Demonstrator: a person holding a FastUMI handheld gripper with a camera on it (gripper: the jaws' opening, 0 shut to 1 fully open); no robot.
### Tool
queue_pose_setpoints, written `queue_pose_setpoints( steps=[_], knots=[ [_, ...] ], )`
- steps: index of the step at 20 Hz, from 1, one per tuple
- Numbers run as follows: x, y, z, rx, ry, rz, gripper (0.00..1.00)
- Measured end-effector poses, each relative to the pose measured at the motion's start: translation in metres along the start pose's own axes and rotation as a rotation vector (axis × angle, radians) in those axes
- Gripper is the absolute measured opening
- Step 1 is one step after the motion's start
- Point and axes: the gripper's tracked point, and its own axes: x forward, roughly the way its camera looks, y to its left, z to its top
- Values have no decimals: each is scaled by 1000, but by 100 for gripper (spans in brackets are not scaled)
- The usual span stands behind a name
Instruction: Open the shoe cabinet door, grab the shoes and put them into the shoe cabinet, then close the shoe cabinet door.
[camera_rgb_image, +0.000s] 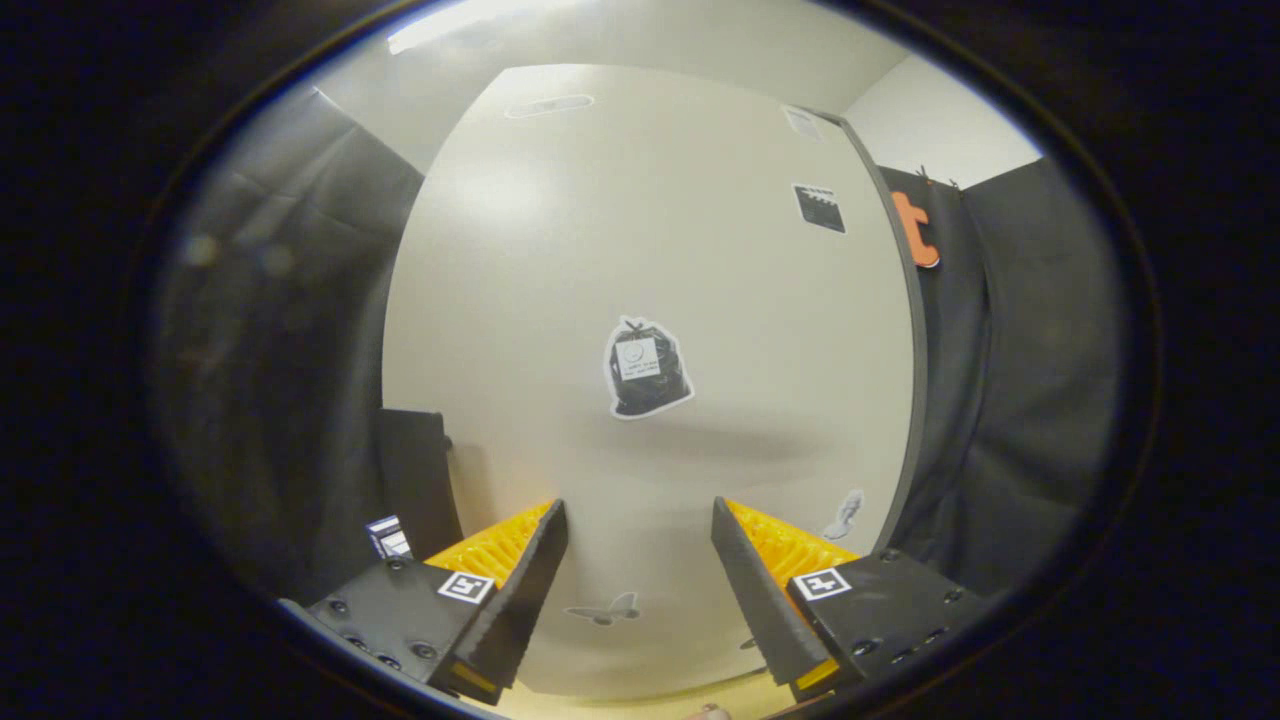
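Note:
The shoe cabinet door (640, 230) is a wide white panel standing just ahead of me, and I face it square on. It carries a black bag sticker (648, 368) in its middle and a small butterfly sticker (603, 610) low down. My gripper (638, 508) is open, its two fingers spread wide and pointing at the lower part of the door. Nothing lies between the fingers. The door's dark right edge (905, 330) runs from top to bottom. I cannot tell from here whether the door stands ajar.
Black cloth hangs left (290, 350) and right (1030, 380) of the cabinet. A dark block (412, 480) stands at the door's lower left, with a small card (388, 537) beside it. A pale floor strip (620, 703) lies beneath the fingers.

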Motion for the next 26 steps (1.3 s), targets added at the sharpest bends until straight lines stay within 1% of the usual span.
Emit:
queue_pose_setpoints(
  steps=[3,12,15,23,26],
  knots=[
    [19,0,-3,32,4,-2,92],
    [10,-1,-2,48,4,-20,92],
    [9,-1,-3,26,3,-32,93],
    [9,1,-3,20,1,-21,93],
    [6,-1,-4,38,13,-16,94]
  ],
)
